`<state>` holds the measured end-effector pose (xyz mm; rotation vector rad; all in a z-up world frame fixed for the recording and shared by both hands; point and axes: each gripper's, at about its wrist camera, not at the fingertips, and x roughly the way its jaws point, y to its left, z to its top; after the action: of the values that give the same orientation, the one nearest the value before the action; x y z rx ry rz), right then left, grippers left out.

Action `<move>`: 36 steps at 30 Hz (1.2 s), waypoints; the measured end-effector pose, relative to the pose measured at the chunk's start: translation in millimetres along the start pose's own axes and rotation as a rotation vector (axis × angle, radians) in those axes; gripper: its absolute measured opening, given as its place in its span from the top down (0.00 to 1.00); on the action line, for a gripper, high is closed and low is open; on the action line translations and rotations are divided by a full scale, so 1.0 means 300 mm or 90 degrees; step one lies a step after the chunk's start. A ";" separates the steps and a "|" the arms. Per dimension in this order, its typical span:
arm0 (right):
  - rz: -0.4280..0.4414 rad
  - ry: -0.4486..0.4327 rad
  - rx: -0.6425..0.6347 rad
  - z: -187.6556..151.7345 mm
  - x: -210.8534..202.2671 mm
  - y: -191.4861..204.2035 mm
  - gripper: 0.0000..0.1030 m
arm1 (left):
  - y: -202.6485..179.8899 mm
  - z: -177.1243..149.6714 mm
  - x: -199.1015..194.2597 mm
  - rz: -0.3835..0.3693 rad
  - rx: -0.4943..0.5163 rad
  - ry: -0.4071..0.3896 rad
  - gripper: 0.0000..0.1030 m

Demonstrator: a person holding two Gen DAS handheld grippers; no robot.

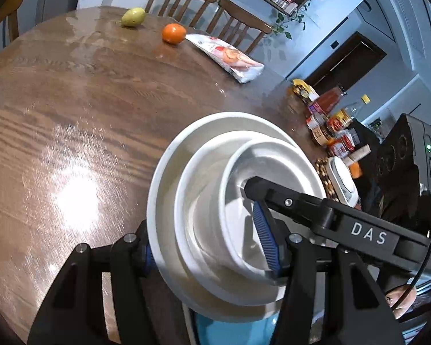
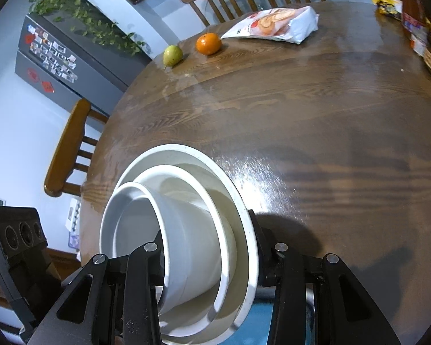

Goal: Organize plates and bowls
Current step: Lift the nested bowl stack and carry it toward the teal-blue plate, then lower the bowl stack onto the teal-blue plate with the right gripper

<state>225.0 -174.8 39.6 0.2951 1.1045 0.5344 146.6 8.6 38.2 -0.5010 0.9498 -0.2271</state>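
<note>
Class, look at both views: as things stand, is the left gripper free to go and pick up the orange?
Probably not. The left gripper is clamped on the stack of dishes, shared with the right gripper. The table towards the orange lies bare, but the stack must be set down first.

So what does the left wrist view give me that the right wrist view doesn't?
Left wrist only: the full cluster of bottles and jars at the table edge, and the right gripper reaching into the bowl. Right wrist only: the grey fridge with magnets. Both: the nested white stack clamped from two sides by the right gripper and the left gripper, the pear, orange, snack bag.
</note>
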 end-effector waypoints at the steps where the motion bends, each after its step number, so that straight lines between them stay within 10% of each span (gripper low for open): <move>1: -0.004 -0.005 -0.002 -0.010 -0.011 0.003 0.59 | -0.004 -0.009 -0.004 -0.002 0.001 0.002 0.46; 36: -0.047 -0.021 0.015 -0.337 -0.122 -0.070 0.59 | -0.080 -0.308 0.004 -0.027 0.017 0.080 0.42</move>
<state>126.8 -216.1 14.2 0.2821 1.0868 0.4504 72.1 -41.0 5.0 -0.4876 1.0571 -0.3119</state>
